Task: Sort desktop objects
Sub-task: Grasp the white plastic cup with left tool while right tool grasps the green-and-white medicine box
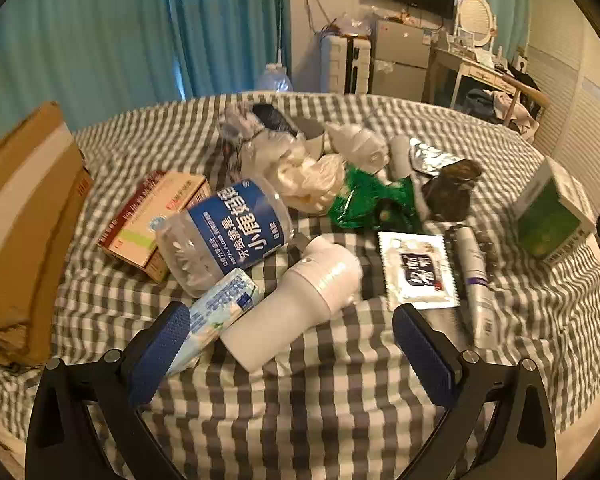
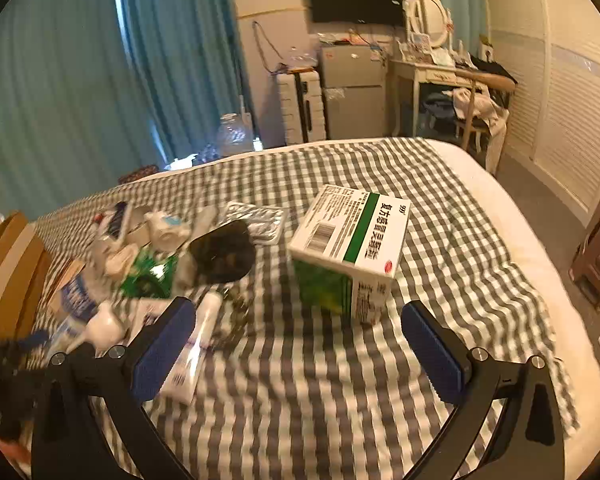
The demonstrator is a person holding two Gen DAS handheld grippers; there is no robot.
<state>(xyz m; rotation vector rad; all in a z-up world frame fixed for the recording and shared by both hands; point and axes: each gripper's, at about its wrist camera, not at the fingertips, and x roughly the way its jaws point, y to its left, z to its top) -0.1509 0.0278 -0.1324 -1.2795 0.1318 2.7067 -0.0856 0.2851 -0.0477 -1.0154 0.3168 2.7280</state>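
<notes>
A pile of small objects lies on a checked bedsheet. In the left wrist view a white bottle lies on its side just ahead of my open, empty left gripper. Beside it are a clear floss jar with a blue label, a small blue-white pack, a red-cream box, a white sachet, a silver tube and a green wrapper. In the right wrist view my open, empty right gripper faces a green-white medicine box standing just ahead.
A cardboard box stands at the left edge of the bed. A blister pack and a dark bag lie behind the pile. The bed's right edge drops to the floor. Curtains, a fridge and a desk stand beyond.
</notes>
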